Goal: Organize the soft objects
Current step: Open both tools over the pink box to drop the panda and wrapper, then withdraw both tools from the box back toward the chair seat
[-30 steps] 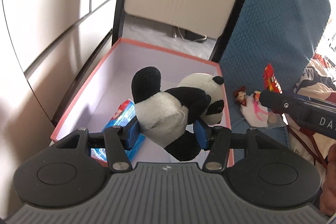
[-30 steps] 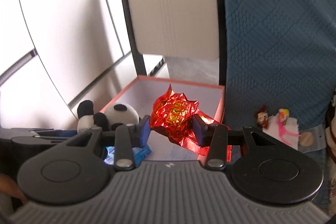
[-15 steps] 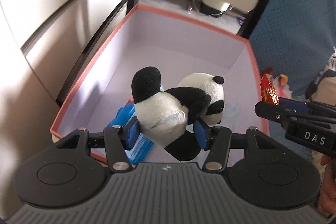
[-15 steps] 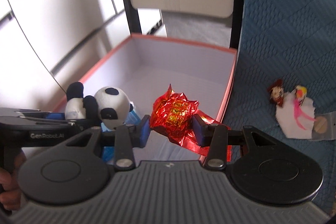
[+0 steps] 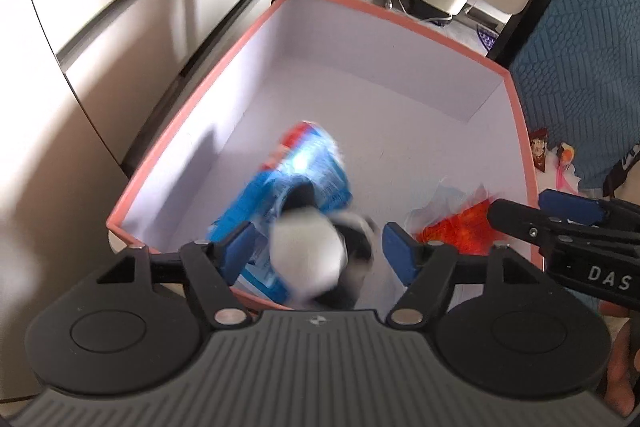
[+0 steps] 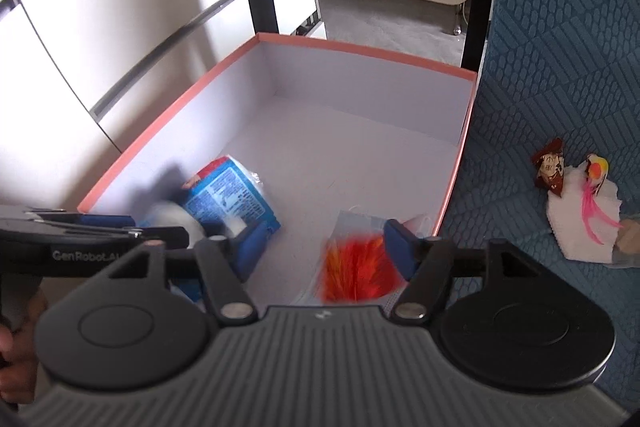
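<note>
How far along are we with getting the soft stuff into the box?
Done: the blue packet lies in the box. In hand: both hand-held grippers, left and right, have just been opening, and the panda and red foil wrapper are dropping in, blurred. Left: the small figures on the blue cloth.

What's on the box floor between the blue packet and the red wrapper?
In the right wrist view nothing: bare box floor separates the blue packet from the blurred red wrapper.
</note>
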Action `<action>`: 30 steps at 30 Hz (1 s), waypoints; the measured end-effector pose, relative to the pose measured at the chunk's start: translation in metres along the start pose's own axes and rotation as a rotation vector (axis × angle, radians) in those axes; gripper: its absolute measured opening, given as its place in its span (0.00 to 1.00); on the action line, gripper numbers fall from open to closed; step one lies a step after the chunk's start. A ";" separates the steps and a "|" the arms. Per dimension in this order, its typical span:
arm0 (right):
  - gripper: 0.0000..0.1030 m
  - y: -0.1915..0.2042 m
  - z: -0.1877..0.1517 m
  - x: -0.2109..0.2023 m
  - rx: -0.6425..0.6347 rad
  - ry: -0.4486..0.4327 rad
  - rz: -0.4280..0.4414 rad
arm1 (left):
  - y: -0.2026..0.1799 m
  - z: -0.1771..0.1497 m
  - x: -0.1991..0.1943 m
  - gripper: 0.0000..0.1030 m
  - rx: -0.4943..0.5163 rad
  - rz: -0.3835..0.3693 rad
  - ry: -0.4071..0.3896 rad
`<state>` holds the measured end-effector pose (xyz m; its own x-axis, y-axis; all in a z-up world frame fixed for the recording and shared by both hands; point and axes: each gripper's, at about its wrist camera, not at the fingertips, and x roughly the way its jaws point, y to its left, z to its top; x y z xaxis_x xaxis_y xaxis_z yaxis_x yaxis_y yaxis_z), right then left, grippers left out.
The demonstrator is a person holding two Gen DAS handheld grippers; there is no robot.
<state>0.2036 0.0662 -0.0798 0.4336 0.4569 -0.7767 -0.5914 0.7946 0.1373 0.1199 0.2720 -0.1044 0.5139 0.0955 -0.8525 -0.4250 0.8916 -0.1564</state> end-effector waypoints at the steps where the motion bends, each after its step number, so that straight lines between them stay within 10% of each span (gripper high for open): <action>1: 0.71 -0.002 0.000 -0.002 0.007 -0.006 0.003 | -0.001 0.000 -0.002 0.73 0.004 0.003 -0.010; 30: 0.71 -0.075 -0.061 -0.149 0.140 -0.334 -0.157 | -0.109 -0.045 -0.081 0.73 0.152 -0.130 -0.265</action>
<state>0.1418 -0.0858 -0.0122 0.7225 0.4117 -0.5555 -0.4114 0.9017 0.1331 0.0910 0.1475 -0.0405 0.7411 0.0703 -0.6677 -0.2373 0.9577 -0.1625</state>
